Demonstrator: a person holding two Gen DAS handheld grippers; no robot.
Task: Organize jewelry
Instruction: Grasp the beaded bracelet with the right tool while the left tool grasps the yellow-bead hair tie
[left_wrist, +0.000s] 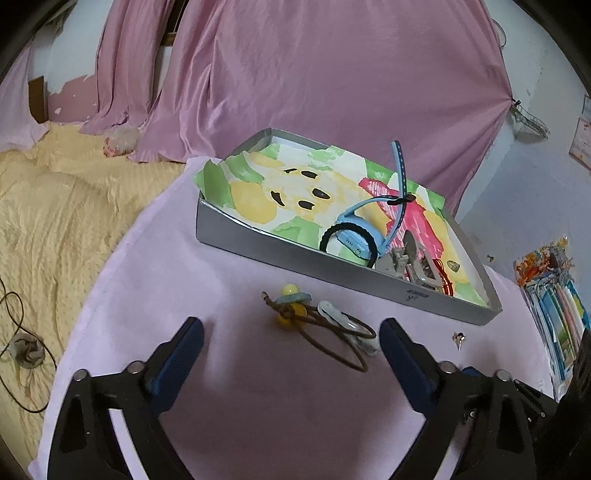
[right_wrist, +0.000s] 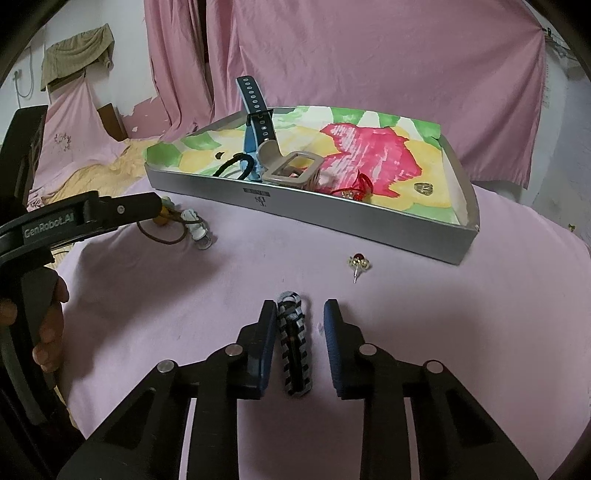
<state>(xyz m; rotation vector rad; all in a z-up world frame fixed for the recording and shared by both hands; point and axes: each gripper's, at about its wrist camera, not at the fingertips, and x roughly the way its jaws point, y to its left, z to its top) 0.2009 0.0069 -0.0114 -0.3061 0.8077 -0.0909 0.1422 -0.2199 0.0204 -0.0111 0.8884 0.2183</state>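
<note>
Pick step: right gripper (right_wrist: 300, 310), jaws narrow, straddled the black-and-grey striped hair clip (right_wrist: 294, 343) unclamped; left gripper (left_wrist: 291, 328) wide over the brown cord necklace (left_wrist: 332, 332); next, pinch and carry to the grey cardboard tray (right_wrist: 332, 221)

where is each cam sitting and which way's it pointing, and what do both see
Left wrist: on the left gripper, looking forward and down over the table at the cord bracelet and tray; its open jaws show.
Right wrist: on the right gripper, facing the tray; open jaws straddle a striped clip; the left gripper and a hand show.
Shared: tray, watch, bracelet, earring.
</note>
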